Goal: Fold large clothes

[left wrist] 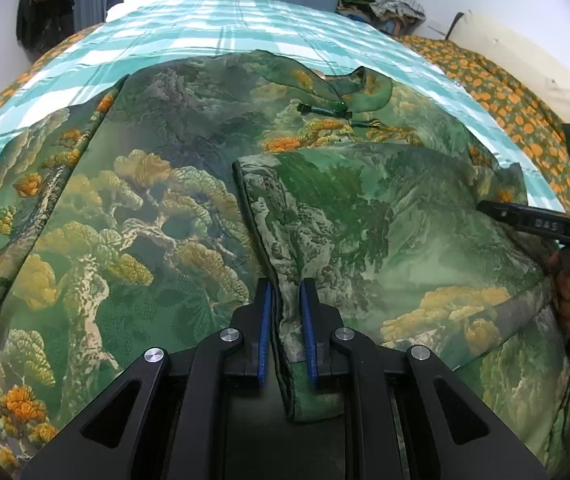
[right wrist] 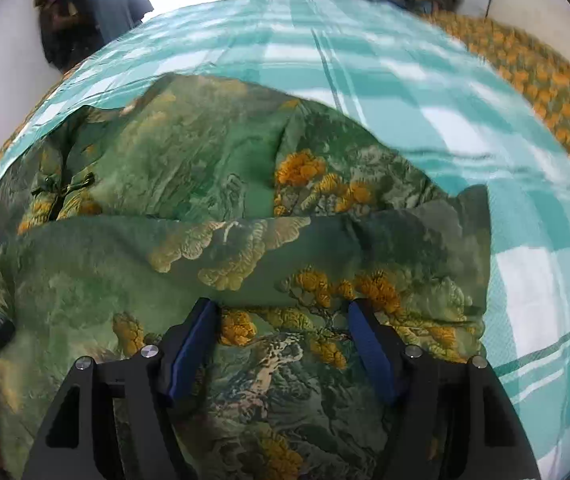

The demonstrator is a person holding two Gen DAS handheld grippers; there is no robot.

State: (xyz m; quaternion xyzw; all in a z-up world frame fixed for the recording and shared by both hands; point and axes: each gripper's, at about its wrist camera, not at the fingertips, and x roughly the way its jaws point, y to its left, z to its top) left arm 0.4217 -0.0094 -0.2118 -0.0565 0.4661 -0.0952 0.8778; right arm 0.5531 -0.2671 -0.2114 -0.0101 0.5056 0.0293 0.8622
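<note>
One green printed garment (left wrist: 173,208) lies spread on the checked bedsheet (left wrist: 221,28), with two grippers over it. The left gripper (left wrist: 286,300) is clamped on its folded sleeve edge; the right gripper (right wrist: 283,320) hovers wide apart above the fabric, gripping nothing.

The green landscape-print brocade garment (left wrist: 157,184) lies spread on the teal-and-white checked bedsheet (left wrist: 245,28), which covers the bed. A flap of it (left wrist: 365,208) is folded across its right half, edge running between the left gripper's (left wrist: 286,300) jaws. Right of the sheet lies an orange-dotted bedcover (left wrist: 505,92). The right gripper (right wrist: 285,320) hangs over the garment's right part, sheet beyond.
</note>
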